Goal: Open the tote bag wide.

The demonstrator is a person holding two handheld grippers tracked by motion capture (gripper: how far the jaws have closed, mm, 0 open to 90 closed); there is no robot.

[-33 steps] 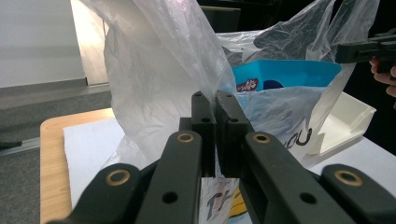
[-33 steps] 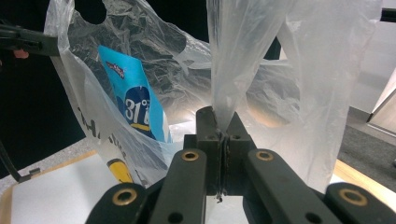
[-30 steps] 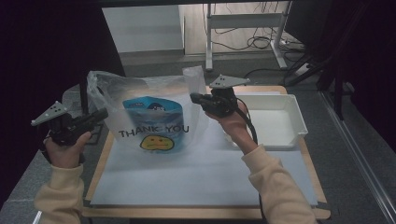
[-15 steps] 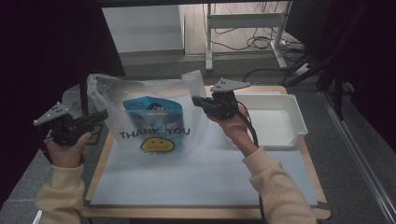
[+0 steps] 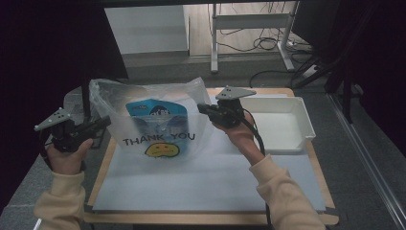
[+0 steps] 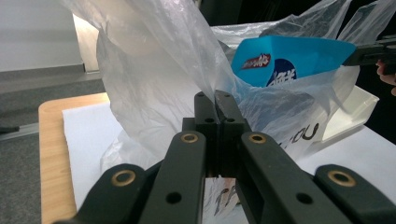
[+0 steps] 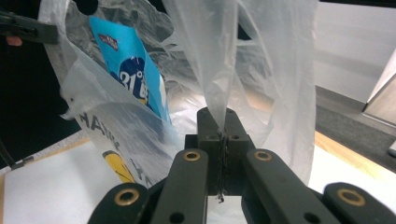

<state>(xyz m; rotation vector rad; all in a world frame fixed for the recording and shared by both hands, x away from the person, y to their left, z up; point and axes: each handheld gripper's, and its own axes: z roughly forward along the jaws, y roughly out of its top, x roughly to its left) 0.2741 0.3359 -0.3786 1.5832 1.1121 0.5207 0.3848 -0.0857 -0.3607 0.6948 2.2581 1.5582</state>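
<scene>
- Clear plastic bag (image 5: 153,122) printed "THANK YOU" with a yellow smiley stands upright on the white sheet (image 5: 191,177) covering the wooden table (image 5: 103,167), toward its far left part.
- Bag hangs stretched between the two grippers, mouth up and held apart.
- Left gripper (image 5: 98,125) at the bag's left edge, held level, pointing toward the bag; person's left hand (image 5: 67,153) grips it off the table's left side.
- Left gripper view: jaws clenched flat together, a fold of the bag's film (image 6: 154,84) pinched at the tips and rising up from them.
- Right gripper (image 5: 201,109) at the bag's right top corner, pointing left toward the bag; right hand (image 5: 239,134) behind it over the sheet.
- Right gripper view: jaws clamped tight on a strip of the bag's film (image 7: 219,56), which runs straight up out of the tips.
- So bag sits between the two jaw pairs, each gripping an opposite side of its rim.
- Blue snack packet (image 5: 151,109) inside the bag, upright, top edge near the bag mouth; seen through the film in both gripper views (image 6: 289,58) (image 7: 128,70).
- White tray (image 5: 306,129) on the table's right part, just beside the right hand, apart from the bag.
</scene>
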